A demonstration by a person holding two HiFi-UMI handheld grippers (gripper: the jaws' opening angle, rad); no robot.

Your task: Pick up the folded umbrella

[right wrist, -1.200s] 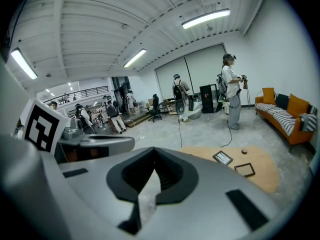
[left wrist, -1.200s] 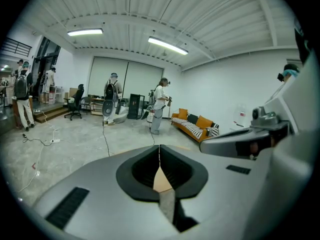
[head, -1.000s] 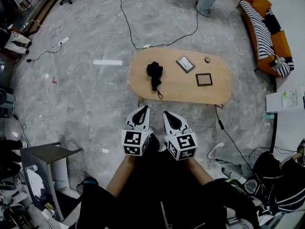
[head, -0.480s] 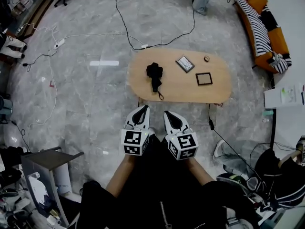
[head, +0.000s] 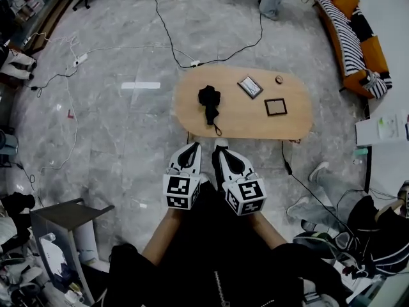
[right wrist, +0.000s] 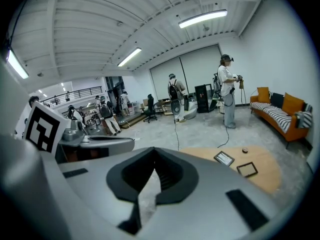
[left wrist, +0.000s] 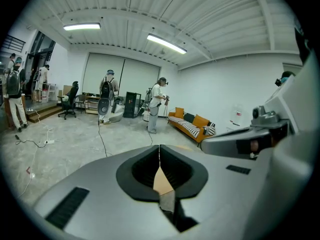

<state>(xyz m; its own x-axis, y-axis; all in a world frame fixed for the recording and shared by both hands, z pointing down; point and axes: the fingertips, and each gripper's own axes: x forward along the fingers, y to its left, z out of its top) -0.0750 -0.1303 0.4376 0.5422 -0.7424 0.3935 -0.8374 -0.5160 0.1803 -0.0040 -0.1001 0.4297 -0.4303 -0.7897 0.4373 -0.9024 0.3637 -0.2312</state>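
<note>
I hold a gripper in each hand, low in front of my body. My left gripper (head: 191, 146) and my right gripper (head: 221, 151) both have their jaws pressed together, with nothing between them. The folded umbrella (head: 208, 102), black and soft-looking, lies on the left part of an oval wooden table (head: 255, 130). It is well apart from both grippers, with its strap trailing toward the near edge. Two picture frames (head: 250, 86) (head: 275, 107) lie further right.

Risks, as I judge them: closed jaws would only shove the umbrella, so they must spread first. A pinch on a loose fold or on the strap alone could let the bundle sag or slip. A cable (head: 285, 158) on the floor by the table's near edge could catch a foot.

Only the head view shows the umbrella. In the right gripper view my own jaws hide it, though the frames and a standing person (right wrist: 227, 91) show. The left gripper view gives just a sliver of table through the jaws
</note>
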